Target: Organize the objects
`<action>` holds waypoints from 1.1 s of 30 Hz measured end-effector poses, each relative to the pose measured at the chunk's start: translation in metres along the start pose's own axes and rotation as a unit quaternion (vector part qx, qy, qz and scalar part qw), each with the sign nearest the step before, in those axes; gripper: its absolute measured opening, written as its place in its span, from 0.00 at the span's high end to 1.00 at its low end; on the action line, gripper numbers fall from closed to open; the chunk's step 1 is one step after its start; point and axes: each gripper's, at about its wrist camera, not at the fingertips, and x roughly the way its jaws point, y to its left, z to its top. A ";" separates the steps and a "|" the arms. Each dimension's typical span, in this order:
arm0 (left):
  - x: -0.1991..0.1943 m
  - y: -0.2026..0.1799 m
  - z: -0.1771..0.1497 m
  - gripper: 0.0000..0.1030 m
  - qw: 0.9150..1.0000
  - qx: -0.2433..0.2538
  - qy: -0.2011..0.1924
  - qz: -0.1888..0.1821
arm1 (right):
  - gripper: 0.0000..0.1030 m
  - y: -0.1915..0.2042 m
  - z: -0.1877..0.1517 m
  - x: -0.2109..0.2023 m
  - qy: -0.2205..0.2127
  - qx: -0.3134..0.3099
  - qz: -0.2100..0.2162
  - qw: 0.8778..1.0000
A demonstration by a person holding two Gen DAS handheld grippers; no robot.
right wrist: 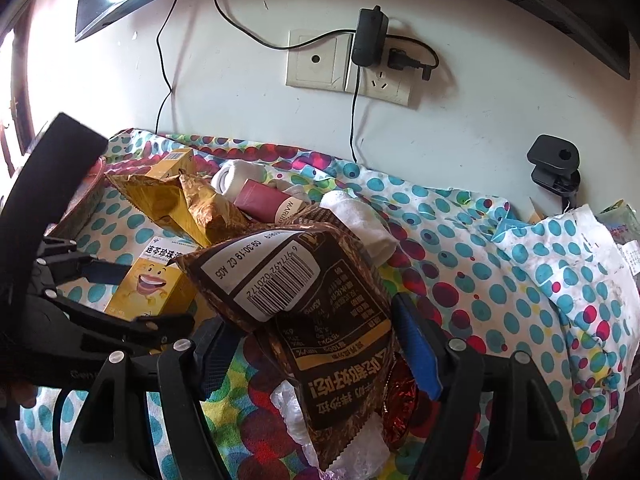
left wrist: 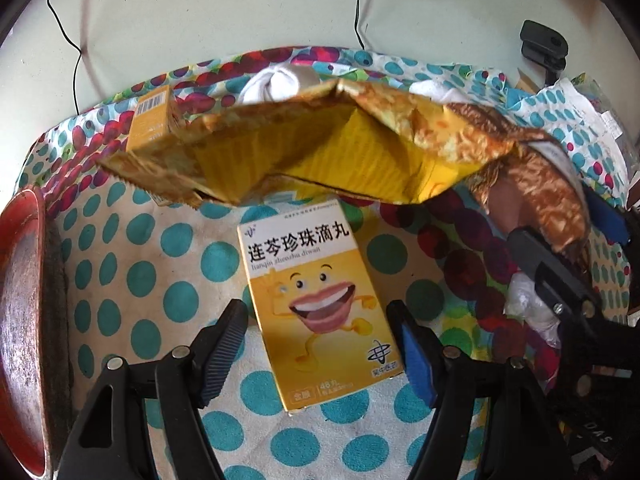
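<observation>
scene: a tabletop covered by a polka-dot cloth [left wrist: 132, 280], against a white wall with sockets; things lie scattered on it, nothing looks sorted yet.
left tool [left wrist: 320, 344]: jaws spread wide on either side of the yellow medicine box [left wrist: 316, 312]; pads not pressing on it, so released, not gripping. Points steeply down at the box.
yellow medicine box: lies flat on the cloth, face up with a cartoon mouth, right between the left fingers; seen also in the right wrist view [right wrist: 156, 284], at the left behind the left tool.
right tool [right wrist: 316, 356]: a brown snack bag [right wrist: 316, 300] stands between the fingers, barcode side up; whether the pads actually pinch it, cannot tell, gaps seem to show on both sides.
gold bag [left wrist: 320, 136]: open, crumpled, yellow inside, mouth facing the left camera, just behind the medicine box.
second yellow box [left wrist: 154, 120]: at the far left, partly behind the gold bag.
other clutter: white rolled socks [right wrist: 240, 176], a dark pink tube [right wrist: 268, 200], clear plastic wrap [right wrist: 320, 432], red foil [right wrist: 400, 396] near the right tool.
progress: early; judging by the mess, most items are left to sort.
likely next: close on the medicine box, perhaps drop it into the gold bag; a guess.
</observation>
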 end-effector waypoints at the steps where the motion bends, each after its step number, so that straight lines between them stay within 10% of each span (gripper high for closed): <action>1: 0.000 -0.002 -0.002 0.28 1.000 0.008 -0.006 0.010 | 0.31 0.000 0.000 0.000 -0.001 0.002 0.000 1.000; 12: 0.000 0.003 -0.006 0.29 0.999 -0.001 -0.036 -0.001 | 0.32 0.002 -0.007 -0.001 -0.028 0.013 -0.009 0.999; 16: -0.003 0.005 -0.008 0.49 0.999 -0.007 -0.049 0.001 | 0.33 0.002 -0.009 -0.001 -0.037 0.016 -0.009 0.999; 33: -0.039 0.013 -0.030 0.49 0.996 0.023 -0.085 0.015 | 0.34 0.001 -0.007 -0.001 -0.043 0.028 -0.018 0.999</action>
